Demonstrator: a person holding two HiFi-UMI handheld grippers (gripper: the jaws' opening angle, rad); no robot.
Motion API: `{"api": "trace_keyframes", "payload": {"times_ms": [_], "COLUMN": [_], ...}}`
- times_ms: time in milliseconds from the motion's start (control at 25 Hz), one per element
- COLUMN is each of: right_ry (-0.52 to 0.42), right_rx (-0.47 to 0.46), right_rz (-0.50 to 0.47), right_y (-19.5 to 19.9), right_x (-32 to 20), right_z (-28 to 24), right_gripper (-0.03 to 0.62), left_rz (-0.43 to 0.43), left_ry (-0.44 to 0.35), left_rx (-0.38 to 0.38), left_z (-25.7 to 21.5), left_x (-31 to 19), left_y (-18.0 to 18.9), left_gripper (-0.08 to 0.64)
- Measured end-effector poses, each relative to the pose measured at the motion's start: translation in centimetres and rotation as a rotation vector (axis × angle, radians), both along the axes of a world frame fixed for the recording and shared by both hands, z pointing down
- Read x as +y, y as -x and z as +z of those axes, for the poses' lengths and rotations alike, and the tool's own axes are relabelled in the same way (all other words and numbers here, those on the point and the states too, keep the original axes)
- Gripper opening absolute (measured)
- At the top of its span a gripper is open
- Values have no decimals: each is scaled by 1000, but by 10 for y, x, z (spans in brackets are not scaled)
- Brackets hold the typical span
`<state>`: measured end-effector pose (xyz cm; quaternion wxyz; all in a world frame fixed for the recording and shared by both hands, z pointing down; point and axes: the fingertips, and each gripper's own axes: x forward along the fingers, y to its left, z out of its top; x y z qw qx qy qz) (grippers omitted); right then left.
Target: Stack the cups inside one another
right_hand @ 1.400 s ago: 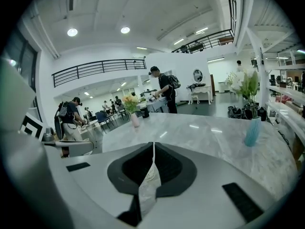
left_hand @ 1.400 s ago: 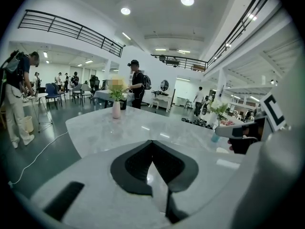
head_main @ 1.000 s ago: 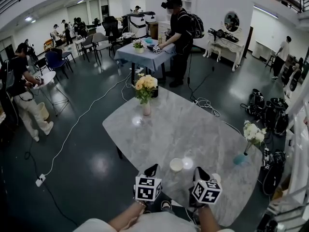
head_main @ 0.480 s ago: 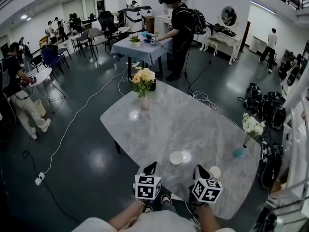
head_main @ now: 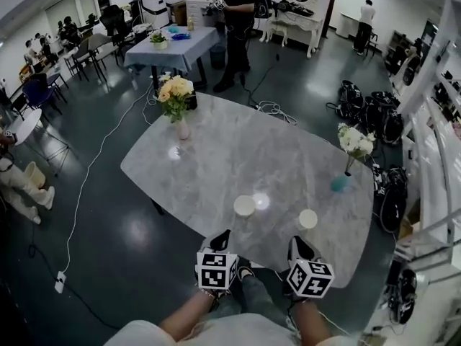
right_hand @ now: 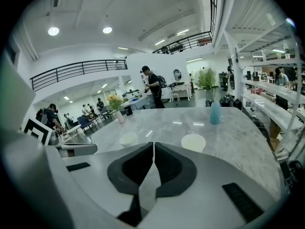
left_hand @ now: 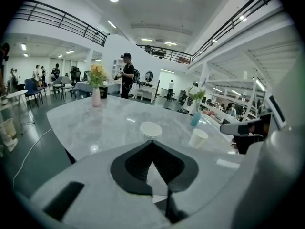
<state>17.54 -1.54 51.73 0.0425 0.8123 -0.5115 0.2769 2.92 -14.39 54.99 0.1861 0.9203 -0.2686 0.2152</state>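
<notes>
Head view: the left white paper cup (head_main: 244, 205) and the right white paper cup (head_main: 308, 218) stand apart near the front edge of the grey marble table (head_main: 216, 157). One stands ahead of each gripper, probably so either can be lifted into the other.

Left gripper view: the left gripper (left_hand: 152, 144) has its jaws together, holding nothing.

Right gripper view: the right gripper (right_hand: 153, 146) is likewise closed and empty.

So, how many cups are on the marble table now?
2. The left cup stands near the front edge of the table; the right cup stands apart from it, closer to that edge. None seems hidden.
</notes>
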Motion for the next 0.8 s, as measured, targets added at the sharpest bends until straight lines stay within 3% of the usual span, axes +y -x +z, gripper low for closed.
{"api": "trace_keyframes", "payload": {"times_ms": [400, 800], "right_ry": [18, 34], "right_rx": [-11, -67], "right_rz": [156, 122], "right_y": [-28, -49], "right_x": [72, 77], "right_z": [11, 51], "right_gripper": [17, 17], "left_rz": [182, 182], "left_ry": [16, 26], "left_rx": [-18, -80], "left_z": [11, 36], "left_x": [62, 82], "left_y": [-57, -90], "left_gripper": [-3, -3]}}
